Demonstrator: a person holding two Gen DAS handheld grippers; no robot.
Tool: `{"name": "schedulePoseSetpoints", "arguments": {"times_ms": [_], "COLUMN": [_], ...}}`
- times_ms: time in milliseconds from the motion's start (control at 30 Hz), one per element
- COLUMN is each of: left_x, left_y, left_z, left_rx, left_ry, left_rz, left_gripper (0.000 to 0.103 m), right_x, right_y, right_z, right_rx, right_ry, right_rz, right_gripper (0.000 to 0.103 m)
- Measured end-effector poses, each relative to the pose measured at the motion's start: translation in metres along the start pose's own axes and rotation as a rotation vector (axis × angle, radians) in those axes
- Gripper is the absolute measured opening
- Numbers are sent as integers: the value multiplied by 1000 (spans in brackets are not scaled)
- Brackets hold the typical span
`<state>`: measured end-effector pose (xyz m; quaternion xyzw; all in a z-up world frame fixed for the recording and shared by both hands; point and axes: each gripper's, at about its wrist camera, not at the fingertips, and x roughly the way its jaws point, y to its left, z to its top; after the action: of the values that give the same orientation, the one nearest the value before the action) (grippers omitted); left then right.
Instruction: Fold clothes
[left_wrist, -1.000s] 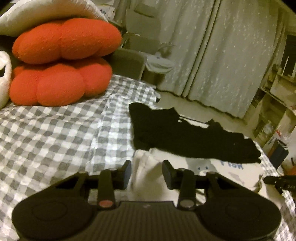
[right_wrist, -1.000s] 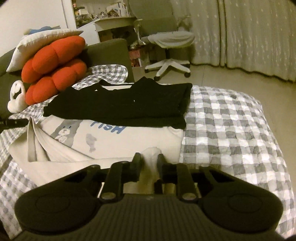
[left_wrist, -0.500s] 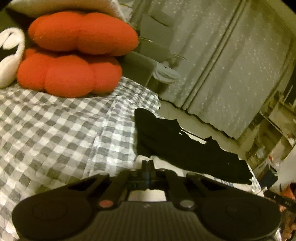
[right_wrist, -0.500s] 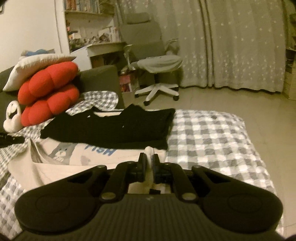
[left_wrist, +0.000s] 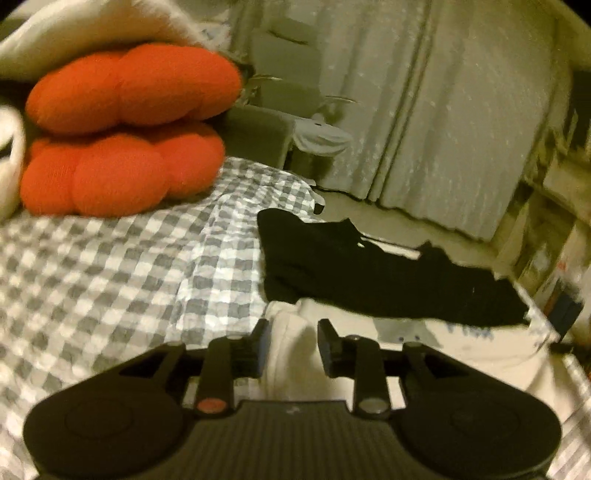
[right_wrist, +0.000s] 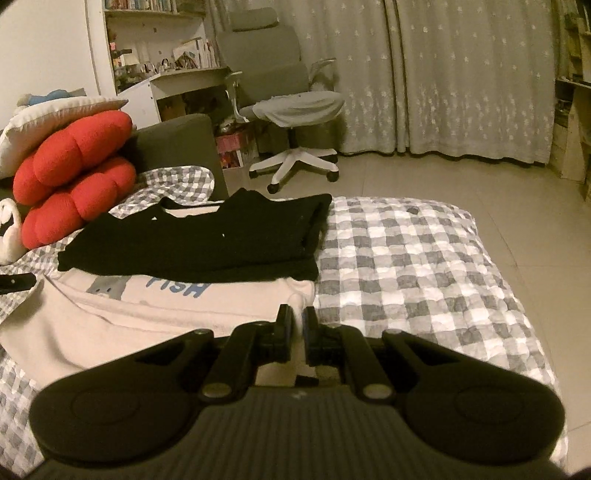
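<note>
pinching cream shirt (right_wrist: 110, 325), right tool (right_wrist: 298, 325); left tool (left_wrist: 291, 341) opening

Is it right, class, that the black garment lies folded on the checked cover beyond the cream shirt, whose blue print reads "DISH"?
Not quite. In the right wrist view the cream shirt reads "FISH", not "DISH". The black garment does lie folded on the checked cover beyond it.

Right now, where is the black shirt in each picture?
Left wrist view: the black shirt lies right of centre, beyond the gripper, on the cream shirt.
Right wrist view: the black shirt lies left of centre, above the blue word FISH.
Shared landmark: the red cushions, upper left in both.
</note>
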<state>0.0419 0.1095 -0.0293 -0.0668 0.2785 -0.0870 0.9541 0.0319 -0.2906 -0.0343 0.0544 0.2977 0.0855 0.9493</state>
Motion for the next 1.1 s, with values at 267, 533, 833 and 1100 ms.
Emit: {"name": "schedulePoseSetpoints", "arguments": {"times_ms": [267, 533, 833, 1100], "left_x": [4, 8, 13, 10], "left_y": [-9, -9, -12, -12], "left_z": [-3, -7, -10, -9], "left_rx": [71, 87, 113, 95], "left_ry": [3, 0, 9, -3], "left_rz": [39, 37, 60, 60], "left_gripper": [24, 25, 25, 8], "right_x": [-1, 1, 2, -1], "right_y": [2, 3, 4, 7], "right_z": [-3, -3, -5, -5], "right_rx": [-13, -15, -24, -30], "right_ry": [5, 13, 16, -3], "right_rz": [-3, -7, -18, -17], "right_gripper": [7, 8, 8, 8]}}
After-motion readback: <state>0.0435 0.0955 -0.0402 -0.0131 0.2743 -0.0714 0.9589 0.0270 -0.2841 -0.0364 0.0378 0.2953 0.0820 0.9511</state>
